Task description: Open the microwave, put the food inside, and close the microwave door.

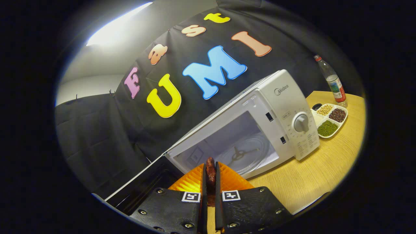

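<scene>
Gripper [210, 177] fingers squeezed together on dark red food [210, 169]. Food sits just ahead of open microwave [260, 120]. Microwave inside bare, glass plate [245, 154] on floor. Door [143, 183] swung wide beside fingers. Tray [330, 120] beside microwave holds beans in three parts. Bottle [333, 81] behind tray on table [325, 169].

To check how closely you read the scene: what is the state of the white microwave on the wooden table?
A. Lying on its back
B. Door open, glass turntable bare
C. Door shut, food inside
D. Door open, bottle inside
B: the white microwave has its door swung open, and the round glass turntable inside is bare, while the gripper jaws pinch a dark reddish piece of food just before the opening.
</scene>
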Tool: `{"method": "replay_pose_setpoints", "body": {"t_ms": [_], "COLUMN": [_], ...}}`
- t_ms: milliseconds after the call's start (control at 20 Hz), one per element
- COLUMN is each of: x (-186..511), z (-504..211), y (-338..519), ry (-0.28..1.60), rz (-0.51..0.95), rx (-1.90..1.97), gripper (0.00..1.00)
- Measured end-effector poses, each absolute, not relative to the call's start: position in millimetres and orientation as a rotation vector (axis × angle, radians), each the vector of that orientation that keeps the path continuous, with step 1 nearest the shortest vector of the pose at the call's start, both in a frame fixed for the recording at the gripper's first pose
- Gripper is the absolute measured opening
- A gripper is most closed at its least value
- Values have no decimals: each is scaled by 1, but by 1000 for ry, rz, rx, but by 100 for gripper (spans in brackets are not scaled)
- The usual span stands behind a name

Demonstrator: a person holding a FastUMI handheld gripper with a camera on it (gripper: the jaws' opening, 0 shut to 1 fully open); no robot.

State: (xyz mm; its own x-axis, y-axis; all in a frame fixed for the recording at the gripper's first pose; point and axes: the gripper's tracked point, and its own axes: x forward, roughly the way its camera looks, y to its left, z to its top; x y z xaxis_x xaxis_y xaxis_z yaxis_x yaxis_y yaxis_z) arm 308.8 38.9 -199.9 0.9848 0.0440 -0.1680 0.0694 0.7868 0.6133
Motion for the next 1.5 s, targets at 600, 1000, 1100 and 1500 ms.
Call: {"method": "replay_pose_setpoints", "body": {"t_ms": [600,1000,1100,1500], "x": [398,451,457,477], "z": [-229,-238,-244,-272], "y": [50,37,31,7], "ry": [187,112,112,106], "rz": [-44,-121,-138,-267], "rx": [720,806,800,757], "gripper": [9,9,9,16]}}
